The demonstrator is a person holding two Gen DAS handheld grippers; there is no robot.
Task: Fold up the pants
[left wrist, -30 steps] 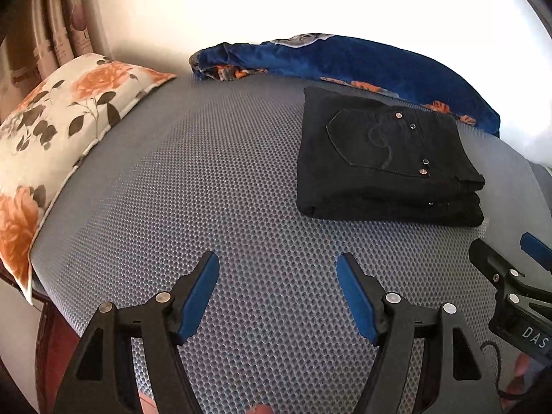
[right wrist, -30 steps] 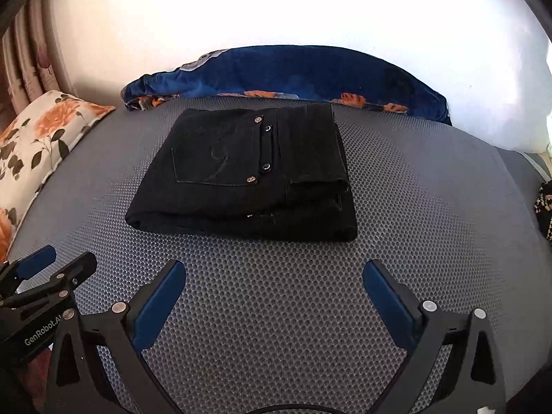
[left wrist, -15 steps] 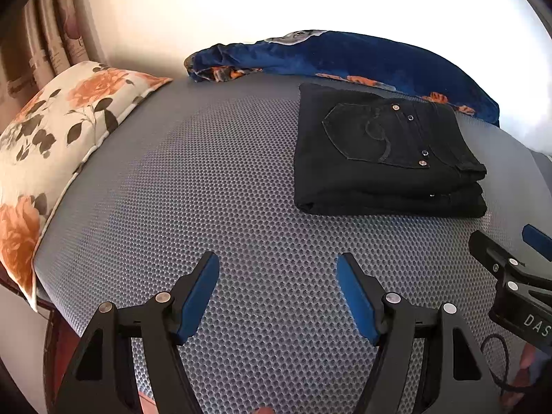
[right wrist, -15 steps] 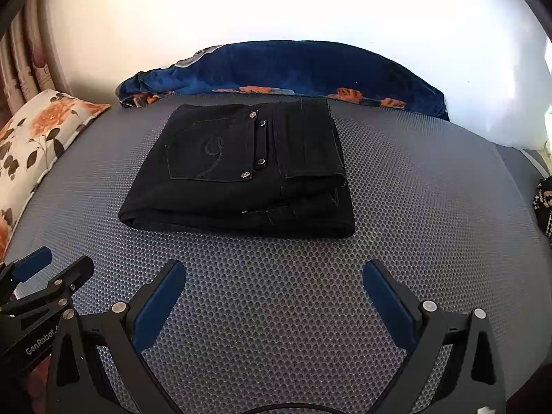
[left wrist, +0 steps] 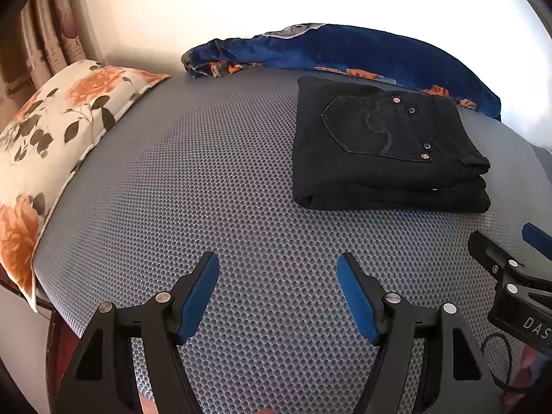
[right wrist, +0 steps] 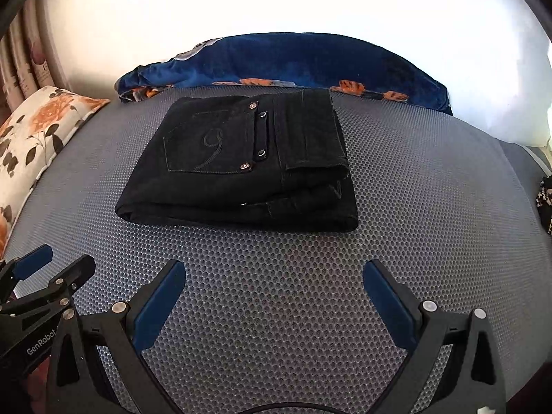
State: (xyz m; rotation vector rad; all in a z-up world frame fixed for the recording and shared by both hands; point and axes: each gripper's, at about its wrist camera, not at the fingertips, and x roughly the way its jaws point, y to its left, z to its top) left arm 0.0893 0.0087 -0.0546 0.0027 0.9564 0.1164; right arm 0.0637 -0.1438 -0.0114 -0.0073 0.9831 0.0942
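Observation:
Black pants (left wrist: 383, 151) (right wrist: 248, 162) lie folded into a thick rectangular stack on the grey honeycomb mat (left wrist: 207, 186) (right wrist: 431, 207), back pocket and rivets facing up. My left gripper (left wrist: 277, 269) hovers open over bare mat, near and to the left of the stack, with nothing between its blue pads. My right gripper (right wrist: 274, 276) is open too, just in front of the stack's near edge, empty. Each gripper shows at the edge of the other's view: the right gripper (left wrist: 510, 252) and the left gripper (right wrist: 51, 265).
A floral cushion (left wrist: 51, 138) (right wrist: 31, 145) lies along the mat's left edge, with curtains behind it. A bunched blue blanket (left wrist: 345, 51) (right wrist: 293, 65) lies behind the pants against the wall. A dark patterned item (right wrist: 545, 200) sits at the right edge.
The pants and both grippers keep their places; the views drift only slightly, with the pants sitting a little lower in both frames.

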